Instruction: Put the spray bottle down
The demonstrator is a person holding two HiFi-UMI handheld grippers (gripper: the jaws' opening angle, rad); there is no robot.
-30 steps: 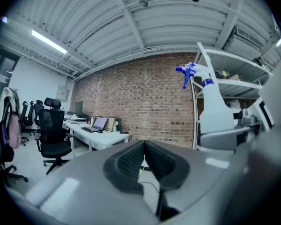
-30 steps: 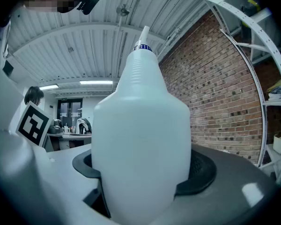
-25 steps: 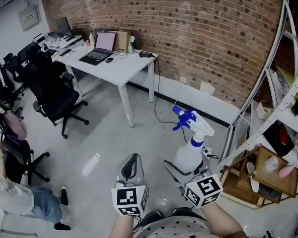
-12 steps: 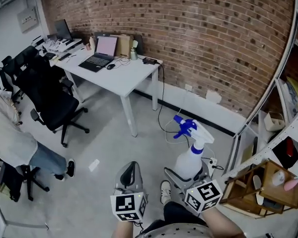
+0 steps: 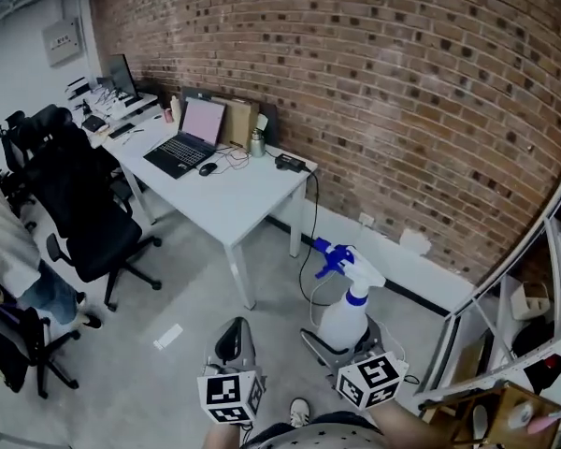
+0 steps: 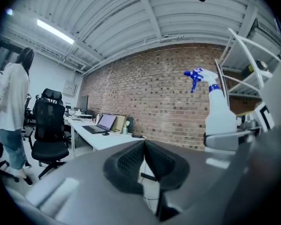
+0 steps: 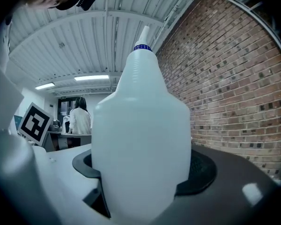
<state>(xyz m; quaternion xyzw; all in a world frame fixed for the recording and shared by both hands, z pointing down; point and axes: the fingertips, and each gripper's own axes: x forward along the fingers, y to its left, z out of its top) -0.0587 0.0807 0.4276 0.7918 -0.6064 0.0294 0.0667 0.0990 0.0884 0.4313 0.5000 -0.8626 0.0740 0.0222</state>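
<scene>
Head view looks down on the right gripper, whose two jaws clamp the lower body of a white spray bottle. The bottle stands upright in the air above the grey floor, and its blue trigger head points left toward a white desk. In the right gripper view the bottle fills the middle of the frame, with a dark pad of the right gripper pressed against each side of it. The left gripper hangs just beside the right one, at about the same height. In the left gripper view its jaws meet with nothing between them, and the bottle rises at the right. An open laptop sits toward the tabletop's far edge, close to the brick wall. A black office chair stands at the desk's left side. A person shows at the frame's left edge, and a white metal rack at the right.
</scene>
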